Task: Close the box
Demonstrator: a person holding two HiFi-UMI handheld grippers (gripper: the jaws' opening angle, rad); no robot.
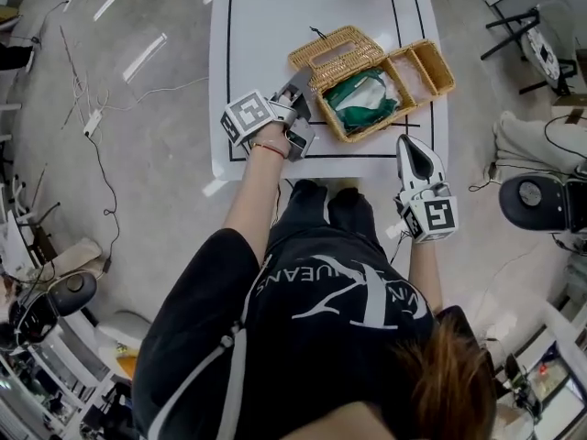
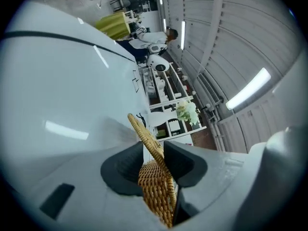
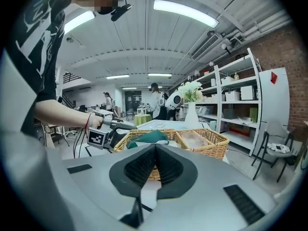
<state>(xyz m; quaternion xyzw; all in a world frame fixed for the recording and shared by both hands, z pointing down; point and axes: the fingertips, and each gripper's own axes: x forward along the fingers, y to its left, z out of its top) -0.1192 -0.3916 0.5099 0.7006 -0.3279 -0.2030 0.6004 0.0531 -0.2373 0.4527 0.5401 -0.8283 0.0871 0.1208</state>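
**Left fingers clamping the wicker lid, box lying open**

The wicker box (image 1: 367,128) is sitting on the white table (image 1: 275,26), toward its near right corner, and it is lying wide open. Its middle well is showing a crumpled green cloth (image 1: 362,99). One lid (image 1: 335,51) is folding out on the far left side, a flat woven frame with a long slot in it. A second wicker section (image 1: 424,67), with low walls of its own, is spreading open on the right.

My left gripper (image 1: 301,79) is reaching in from the left, and its fingers are clamping the near corner of that lid. In the left gripper view the lid (image 2: 156,191) is running edge-on and tilted between my two dark pads (image 2: 185,162), filling the gap between them.

My right gripper (image 1: 411,143) is hovering just off the table's near edge, pointing toward the box. Its fingers are pressing together with nothing between them, and the box (image 3: 126,141) and the cloth (image 3: 151,137) are showing beyond their tips.

Around the box, the right section is crossing the black line (image 1: 229,44) drawn on the top and reaching the table's right edge; I cannot tell whether it is overhanging. Only a narrow strip of table is lying between the box's front wall and the near edge. Bare tabletop is stretching away on the far side and to the left.
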